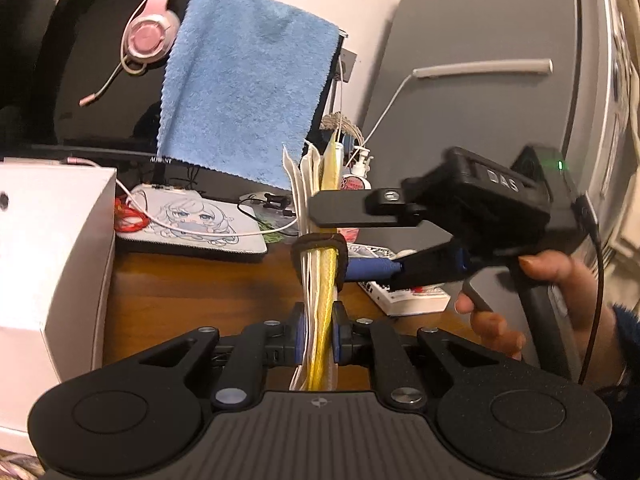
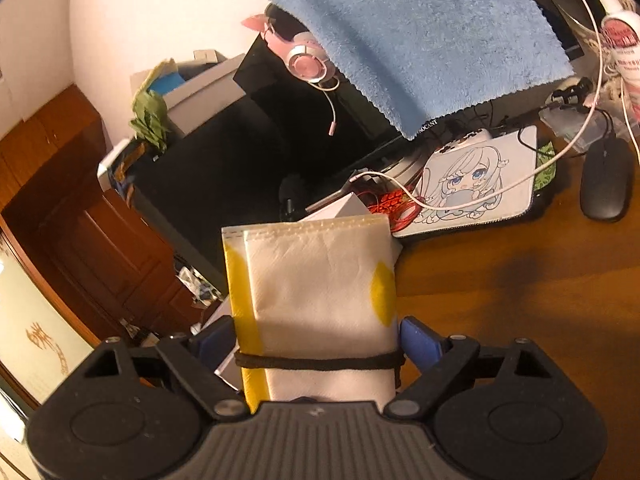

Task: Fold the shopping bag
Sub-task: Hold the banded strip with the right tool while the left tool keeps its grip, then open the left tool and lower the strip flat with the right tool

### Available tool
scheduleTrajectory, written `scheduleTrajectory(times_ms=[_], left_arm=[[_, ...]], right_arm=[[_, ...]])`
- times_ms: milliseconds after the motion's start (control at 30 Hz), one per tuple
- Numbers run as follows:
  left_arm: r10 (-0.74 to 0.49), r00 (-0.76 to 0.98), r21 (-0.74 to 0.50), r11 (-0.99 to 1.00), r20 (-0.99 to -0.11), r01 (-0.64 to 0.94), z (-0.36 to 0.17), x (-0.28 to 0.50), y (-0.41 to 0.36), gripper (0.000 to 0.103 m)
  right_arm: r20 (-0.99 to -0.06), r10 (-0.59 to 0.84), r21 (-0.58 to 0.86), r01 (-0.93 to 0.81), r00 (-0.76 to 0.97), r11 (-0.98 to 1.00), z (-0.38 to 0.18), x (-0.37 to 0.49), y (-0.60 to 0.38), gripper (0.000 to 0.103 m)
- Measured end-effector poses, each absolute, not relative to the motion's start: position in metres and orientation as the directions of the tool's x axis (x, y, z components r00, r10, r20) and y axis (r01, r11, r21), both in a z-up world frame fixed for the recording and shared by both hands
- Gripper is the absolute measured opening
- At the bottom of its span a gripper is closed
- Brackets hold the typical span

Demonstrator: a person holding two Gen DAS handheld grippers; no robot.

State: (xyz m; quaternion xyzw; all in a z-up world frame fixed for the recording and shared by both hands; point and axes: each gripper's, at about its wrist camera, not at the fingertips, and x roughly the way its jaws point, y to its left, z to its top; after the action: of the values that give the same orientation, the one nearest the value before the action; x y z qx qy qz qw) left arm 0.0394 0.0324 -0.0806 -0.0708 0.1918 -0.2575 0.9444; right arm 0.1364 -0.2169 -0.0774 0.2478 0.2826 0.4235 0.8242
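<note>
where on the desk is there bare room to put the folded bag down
Bare wood lies in front of the mouse pad and below the mouse, near the right gripper; a smaller patch sits between the white box and the bag. The back edge, with cables and bottles, is crowded.

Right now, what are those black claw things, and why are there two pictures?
Those are two hand-held grabbing tools, each with two fingers. A person holds one in each hand, and each tool carries a small camera looking forward along its fingers, so you get two pictures. In the left camera's picture, the left gripper pinches a folded white and yellow shopping bag seen edge-on. You also see the right gripper and the hand holding it. Its fingers sit spread on either side of the bag, by the black band wrapped around the bag. The right camera shows the bag's flat side. Below is a wooden desk with a cartoon mouse pad, a black mouse and a white cable. A blue towel hangs over a monitor.
</note>
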Motion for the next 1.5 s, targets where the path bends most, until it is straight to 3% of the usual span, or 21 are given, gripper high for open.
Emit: scheduleTrajectory(times_ms=[200,333,433,500,667,833,1000,1067,1267,1500], left_arm=[[-0.521,0.79,-0.247,0.853,-0.325,0.461,-0.082,0.041,0.034,0.012],[-0.531,0.788,-0.285,0.843,-0.312,0.456,-0.08,0.044,0.04,0.017],[-0.536,0.789,-0.313,0.837,-0.3,0.45,-0.08,0.045,0.043,0.033],[-0.538,0.786,-0.327,0.834,-0.305,0.444,-0.079,0.046,0.044,0.067],[-0.54,0.775,-0.356,0.831,-0.329,0.428,-0.077,0.046,0.047,0.082],[-0.542,0.763,-0.384,0.827,-0.354,0.41,-0.075,0.047,0.049,0.083],[-0.543,0.749,-0.406,0.825,-0.38,0.393,-0.073,0.047,0.051,0.083],[-0.53,0.745,-0.377,0.839,-0.405,0.393,-0.073,0.048,0.049,0.083],[-0.259,0.829,-0.117,0.966,-0.496,0.232,-0.066,0.04,0.025,0.093],[-0.22,0.889,0.074,0.96,-0.402,0.271,-0.06,0.013,0.011,0.094]], right_arm=[[-0.325,0.795,0.518,-0.608,0.512,0.602,-0.072,0.128,-0.201,0.088],[-0.282,0.822,0.597,-0.58,0.495,0.554,-0.074,0.135,-0.21,0.086],[-0.28,0.826,0.606,-0.577,0.488,0.547,-0.073,0.138,-0.212,0.083],[-0.296,0.822,0.604,-0.571,0.487,0.556,-0.071,0.14,-0.21,0.082],[-0.428,0.757,0.486,-0.58,0.494,0.654,-0.045,0.162,-0.206,0.081],[-0.658,0.616,0.302,-0.597,0.434,0.743,-0.025,0.201,-0.186,0.082],[-0.829,0.442,0.147,-0.628,0.343,0.764,-0.042,0.232,-0.155,0.082],[-0.864,0.376,0.095,-0.626,0.334,0.774,-0.056,0.242,-0.146,0.082],[-0.898,0.326,0.078,-0.623,0.294,0.778,-0.085,0.261,-0.134,0.082],[-0.899,0.343,0.112,-0.611,0.274,0.783,-0.089,0.266,-0.133,0.084]])
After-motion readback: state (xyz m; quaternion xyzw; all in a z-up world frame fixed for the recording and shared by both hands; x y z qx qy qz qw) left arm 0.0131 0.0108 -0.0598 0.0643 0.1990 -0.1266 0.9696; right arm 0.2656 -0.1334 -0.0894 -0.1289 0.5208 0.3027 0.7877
